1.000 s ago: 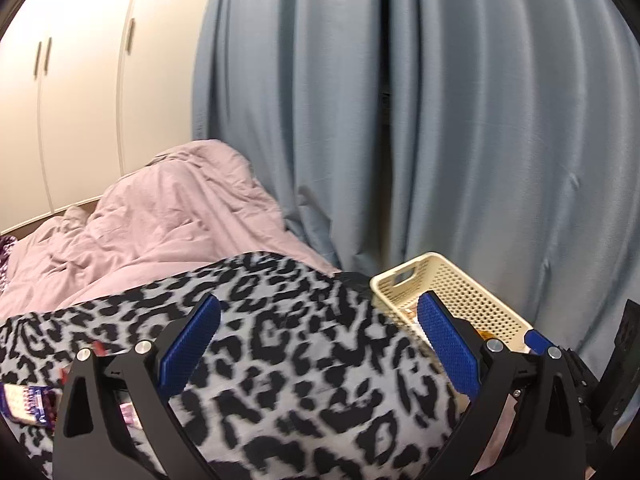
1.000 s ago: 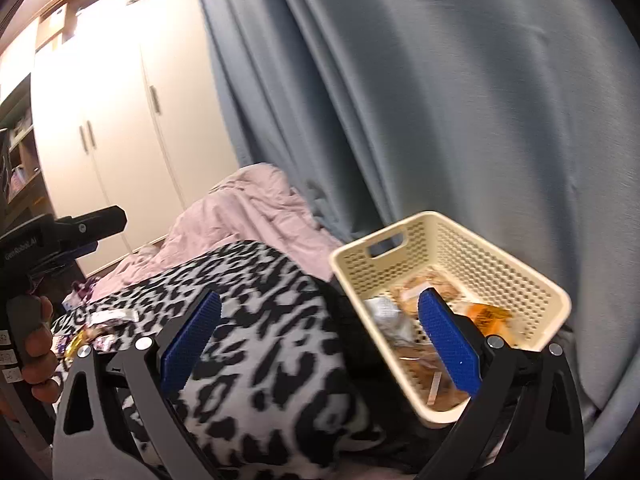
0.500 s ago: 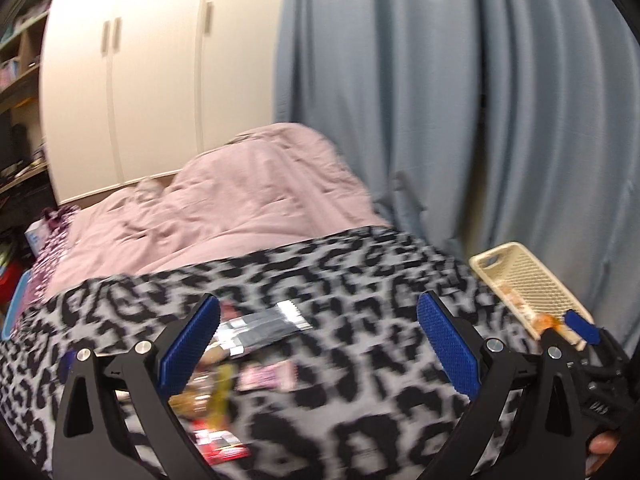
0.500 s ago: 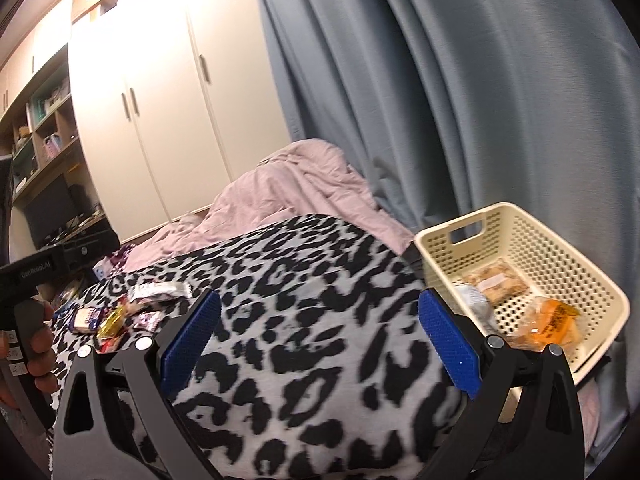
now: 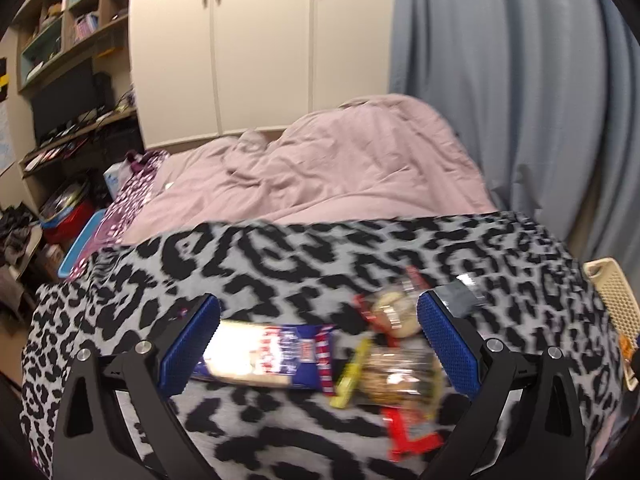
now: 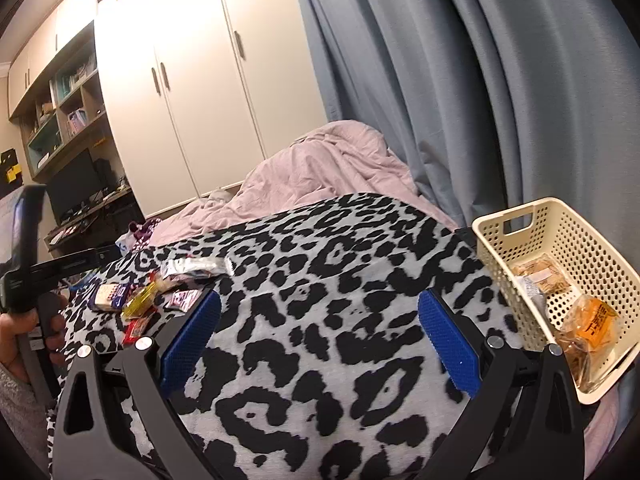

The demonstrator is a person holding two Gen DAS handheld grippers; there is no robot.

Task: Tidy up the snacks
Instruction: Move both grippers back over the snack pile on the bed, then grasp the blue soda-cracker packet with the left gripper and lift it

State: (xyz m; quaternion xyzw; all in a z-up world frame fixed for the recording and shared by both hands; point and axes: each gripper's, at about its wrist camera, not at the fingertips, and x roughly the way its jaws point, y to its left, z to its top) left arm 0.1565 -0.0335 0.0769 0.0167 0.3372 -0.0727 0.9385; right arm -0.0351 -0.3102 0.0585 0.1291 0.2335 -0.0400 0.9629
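Several snack packs lie on a leopard-print blanket [image 5: 280, 264]. In the left wrist view my left gripper [image 5: 318, 344] is open just above them: a blue and white pack [image 5: 264, 354], a clear bag of biscuits [image 5: 396, 372], a round cake pack [image 5: 390, 312], a red wrapper [image 5: 408, 436] and a silver pack [image 5: 460, 296]. In the right wrist view my right gripper [image 6: 318, 340] is open and empty over bare blanket. The cream basket [image 6: 592, 240] at the right holds an orange bag [image 6: 588, 328] and other snacks. The snack pile [image 6: 152, 296] lies far left.
A pink duvet [image 5: 340, 168] is heaped behind the blanket. Blue curtains [image 6: 480, 80] hang at the right. White wardrobe doors [image 5: 260, 40] and shelves with a monitor [image 5: 64, 100] stand behind and to the left. The basket's edge [image 5: 612, 300] shows at the right of the left wrist view.
My left gripper has swung left, away from the basket, and down over the snack pile. My right gripper has also turned left, so more blanket and the pile show.
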